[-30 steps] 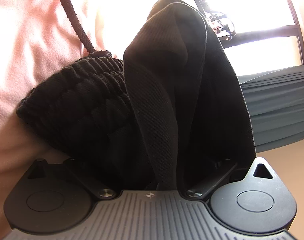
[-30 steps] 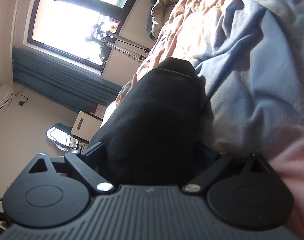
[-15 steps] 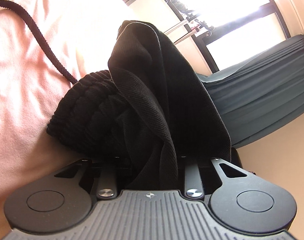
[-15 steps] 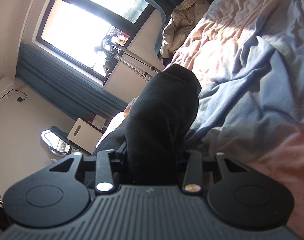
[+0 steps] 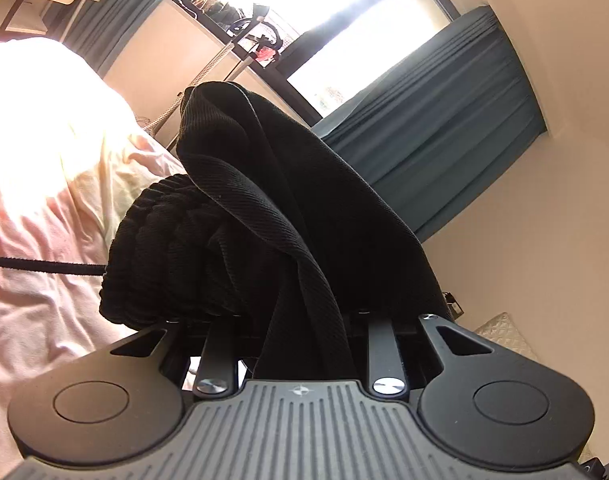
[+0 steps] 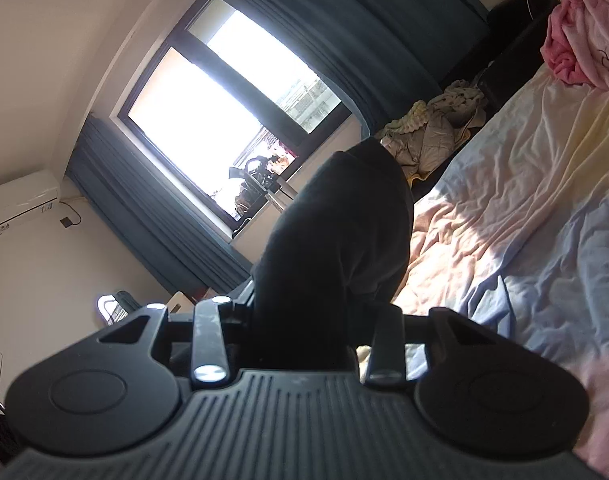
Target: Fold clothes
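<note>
One black garment (image 5: 304,220), held up; one drawstring cord (image 5: 44,267); two grippers, left (image 5: 304,332) and right (image 6: 300,320); one bed (image 6: 524,220); one window (image 6: 208,120); one air conditioner (image 6: 20,204); one pink blanket (image 6: 580,52) was heaped at the bed's far end.

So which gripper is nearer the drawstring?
Left. The left gripper is shut on the black garment at its ribbed waistband, where the drawstring trails out over the bed. The right gripper grips another part; no drawstring shows in its view.
</note>
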A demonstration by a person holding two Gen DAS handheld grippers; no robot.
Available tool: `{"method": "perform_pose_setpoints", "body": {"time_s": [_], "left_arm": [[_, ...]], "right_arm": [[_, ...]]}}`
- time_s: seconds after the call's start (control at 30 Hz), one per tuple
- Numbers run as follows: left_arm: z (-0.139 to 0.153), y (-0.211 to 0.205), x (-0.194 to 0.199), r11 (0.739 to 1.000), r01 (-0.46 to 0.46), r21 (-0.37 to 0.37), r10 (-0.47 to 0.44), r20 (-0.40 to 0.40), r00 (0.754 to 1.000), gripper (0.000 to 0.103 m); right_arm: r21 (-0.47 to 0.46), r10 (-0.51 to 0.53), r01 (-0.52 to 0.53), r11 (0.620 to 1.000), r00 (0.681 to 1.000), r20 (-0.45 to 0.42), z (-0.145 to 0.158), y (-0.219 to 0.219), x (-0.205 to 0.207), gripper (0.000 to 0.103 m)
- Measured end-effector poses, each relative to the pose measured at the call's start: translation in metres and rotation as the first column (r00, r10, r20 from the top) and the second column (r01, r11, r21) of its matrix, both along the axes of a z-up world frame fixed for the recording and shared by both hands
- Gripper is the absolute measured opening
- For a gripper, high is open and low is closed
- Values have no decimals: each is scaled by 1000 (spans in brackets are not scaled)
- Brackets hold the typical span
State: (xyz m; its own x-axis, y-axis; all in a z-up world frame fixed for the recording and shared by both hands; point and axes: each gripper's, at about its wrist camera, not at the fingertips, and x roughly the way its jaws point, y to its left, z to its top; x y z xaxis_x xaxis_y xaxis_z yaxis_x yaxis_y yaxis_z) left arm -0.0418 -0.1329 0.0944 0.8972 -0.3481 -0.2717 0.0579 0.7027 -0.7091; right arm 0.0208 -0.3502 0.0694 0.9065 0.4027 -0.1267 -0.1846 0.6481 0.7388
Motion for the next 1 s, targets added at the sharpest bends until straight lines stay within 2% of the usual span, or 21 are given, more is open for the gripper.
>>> {"method": "perform_pose_setpoints", "body": {"time_s": [0.07,0.2,0.27,0.3,0.37,0.47,0.57,0.67,0.73,0.87,1.0], "left_arm": [[17,-46,11,998,55,-4,-55,9,998,30],[14,-131,18,983,180,-29,-180,20,983,30],[8,-181,34,972,233,-28,-232,29,972,30],[4,-202,57,965,260,-30,-259,26,965,30],[-6,-248,68,949,313,-37,-313,14,950,30],[-24,-285,99,921,384,-72,-386,-22,922,30],[-46,-321,131,902,419,-101,-427,-80,901,30],[-68,-334,173,890,454,-47,-456,-101,884,30],[-70,-338,194,876,481,-28,-481,-113,869,30],[-106,-351,211,847,531,23,-525,-122,842,30],[-157,-352,214,826,560,61,-547,-150,824,30]], "right_arm": [[-20,-60,60,998,998,-4,7,-39,-6,40],[-62,-179,178,982,984,-8,21,-117,-19,41],[-82,-238,236,968,971,-8,28,-156,-25,41],[-92,-267,265,960,964,-7,31,-176,-28,41],[-113,-324,321,940,946,-5,38,-215,-34,41],[-143,-407,403,904,913,-1,49,-273,-44,41],[-165,-451,440,883,891,-41,24,-314,-44,41],[-163,-486,467,869,868,-99,-9,-351,-41,41],[-156,-505,485,861,853,-134,-34,-373,-37,41],[-170,-526,504,847,839,-137,-83,-392,-29,41],[-200,-525,490,849,827,-202,-137,-398,-17,42]]}}
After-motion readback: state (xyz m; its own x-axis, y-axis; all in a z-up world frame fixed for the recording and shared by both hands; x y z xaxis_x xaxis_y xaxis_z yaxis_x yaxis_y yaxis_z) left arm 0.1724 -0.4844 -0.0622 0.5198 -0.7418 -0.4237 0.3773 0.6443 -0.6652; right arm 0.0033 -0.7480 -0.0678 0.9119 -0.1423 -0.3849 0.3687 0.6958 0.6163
